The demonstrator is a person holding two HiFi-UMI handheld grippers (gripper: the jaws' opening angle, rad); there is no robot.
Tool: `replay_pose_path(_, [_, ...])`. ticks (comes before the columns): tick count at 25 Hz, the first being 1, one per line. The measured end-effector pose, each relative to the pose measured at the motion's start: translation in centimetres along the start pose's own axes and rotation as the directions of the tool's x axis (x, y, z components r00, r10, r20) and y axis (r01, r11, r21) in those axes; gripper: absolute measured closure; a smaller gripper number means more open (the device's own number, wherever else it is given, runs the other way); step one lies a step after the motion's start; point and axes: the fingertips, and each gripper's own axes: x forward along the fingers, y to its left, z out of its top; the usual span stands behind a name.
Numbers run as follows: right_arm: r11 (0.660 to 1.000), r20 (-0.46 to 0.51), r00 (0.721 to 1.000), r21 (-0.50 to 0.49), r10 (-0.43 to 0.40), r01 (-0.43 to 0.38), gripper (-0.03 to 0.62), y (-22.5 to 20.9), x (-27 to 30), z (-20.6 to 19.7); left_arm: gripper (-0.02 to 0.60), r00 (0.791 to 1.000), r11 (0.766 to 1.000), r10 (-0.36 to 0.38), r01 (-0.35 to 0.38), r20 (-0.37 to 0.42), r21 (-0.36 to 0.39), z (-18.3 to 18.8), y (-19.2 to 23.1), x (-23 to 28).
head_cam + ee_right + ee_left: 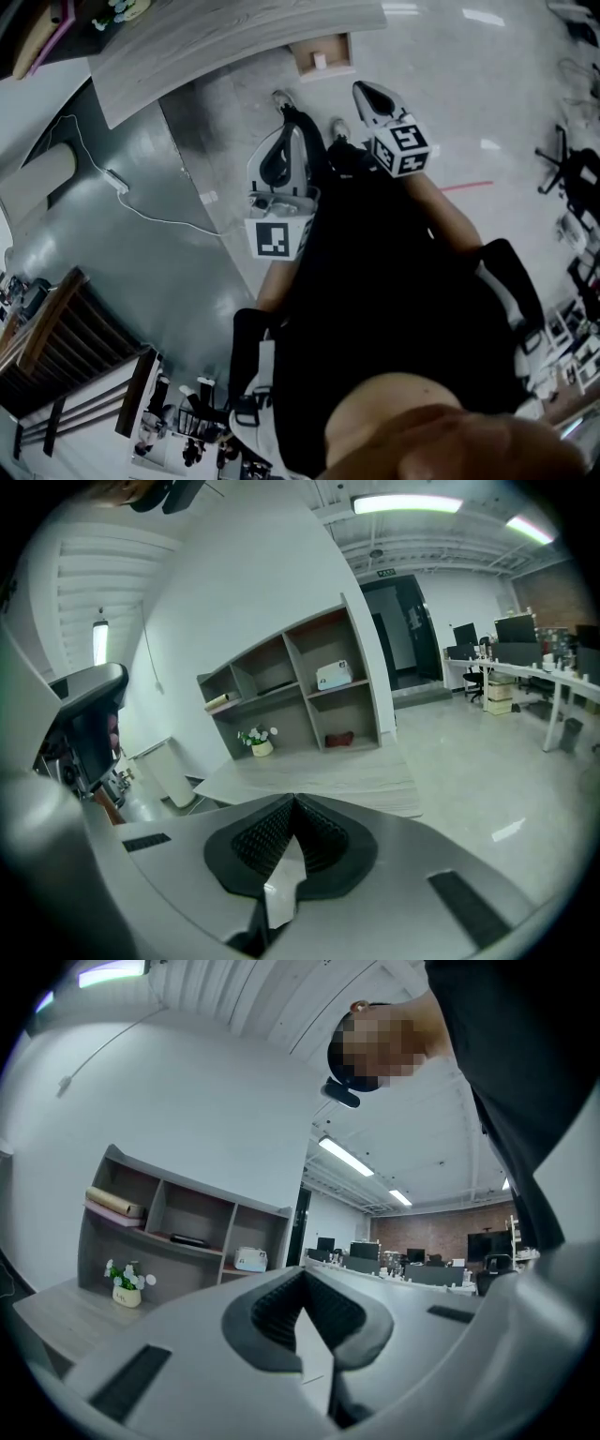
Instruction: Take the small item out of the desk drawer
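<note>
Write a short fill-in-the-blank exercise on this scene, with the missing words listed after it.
1. The jaws of the left gripper and the right gripper are ___, with nothing between them.
2. The desk drawer stands ___.
3. The small item lying in it is ___ in colour.
Missing words: shut; open; white.

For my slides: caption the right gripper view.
Shut, empty right tool faces a wood-grain desk, shelf unit and potted flowers.

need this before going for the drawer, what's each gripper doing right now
left gripper: closed, jaws together, nothing between them
right gripper: closed, jaws together, holding nothing
</note>
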Motion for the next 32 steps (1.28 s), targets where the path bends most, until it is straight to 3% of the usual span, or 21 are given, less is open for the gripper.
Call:
replay_pose_path(6, [0.999, -0.046, 0.998, 0.033, -0.036, 0.038, 0.591, -1.7, 4.3, -0.8, 0.583, 0.999, 0.999, 0.037, -0.037, 0.009, -0.013, 0.5, 5.0, 3.0])
replay_pose_path(14, [0.996, -0.229, 0.97, 0.02, -0.078, 0.085, 0.507, -4.1, 12.9, -6.4, 0.583, 1.0, 0.999, 0.003, -0.003, -0.008, -0.045, -0.1, 7.9, 7.1])
replay_pose_path(22, [0.988, -0.421, 0.896, -0.005, -0.142, 0.155, 0.473, -8.0, 20.2, -14.7, 0.583, 0.998, 0.998, -0.026, 0.023, -0.054, -0.062, -2.5, 9.2, 9.0])
replay_pose_path(32, [0.967, -0.574, 0.786, -0.039, -0.228, 0.252, 0.45, -12.4, 26.0, -23.2, 0.583, 0.996, 0.996, -0.043, 0.036, -0.079, -0.086, -4.7, 9.5, 9.3])
